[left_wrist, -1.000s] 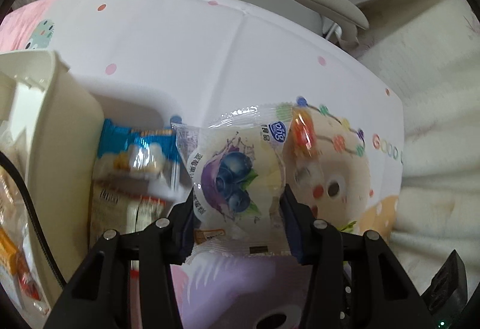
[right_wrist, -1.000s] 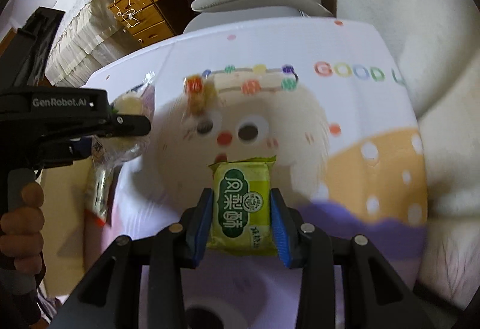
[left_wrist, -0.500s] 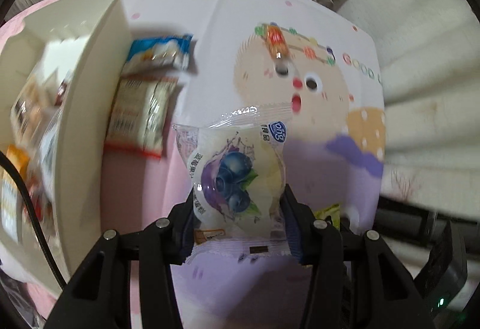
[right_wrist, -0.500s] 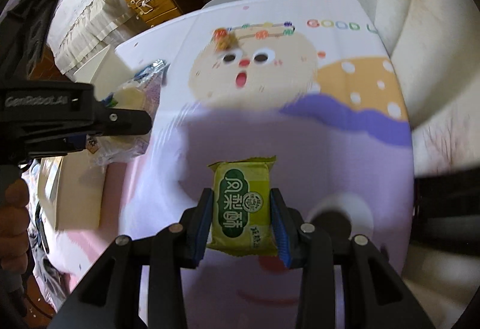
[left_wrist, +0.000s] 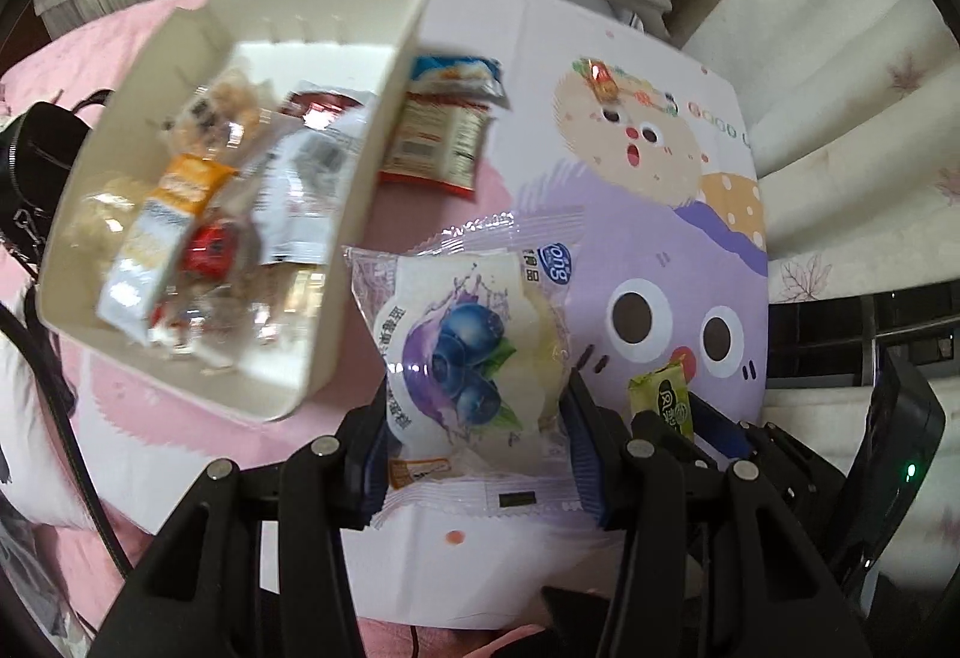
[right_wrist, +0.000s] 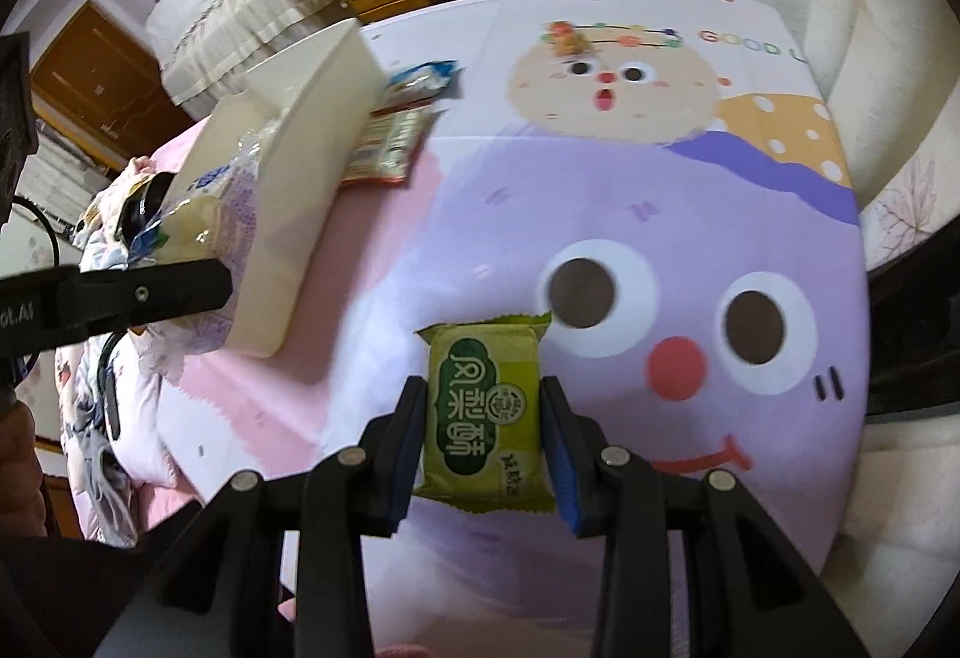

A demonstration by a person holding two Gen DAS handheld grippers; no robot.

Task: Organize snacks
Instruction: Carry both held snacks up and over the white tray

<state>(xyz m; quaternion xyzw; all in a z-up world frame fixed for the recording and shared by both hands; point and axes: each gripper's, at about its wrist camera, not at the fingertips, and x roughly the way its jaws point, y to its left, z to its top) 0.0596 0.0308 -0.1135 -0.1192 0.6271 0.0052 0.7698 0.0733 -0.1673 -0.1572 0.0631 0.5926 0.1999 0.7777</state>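
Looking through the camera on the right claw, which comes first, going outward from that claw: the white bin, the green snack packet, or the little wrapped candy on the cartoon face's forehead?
1. Green snack packet: clamped in the right claw itself.
2. White bin: off to the left, midway up the cloth.
3. Wrapped candy: at the far end, on the peach face's forehead.

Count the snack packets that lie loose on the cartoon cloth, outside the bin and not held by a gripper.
3: a blue-and-white packet and a red-edged packet beside the cream bin, and a small candy on the peach face. Others may be hidden.
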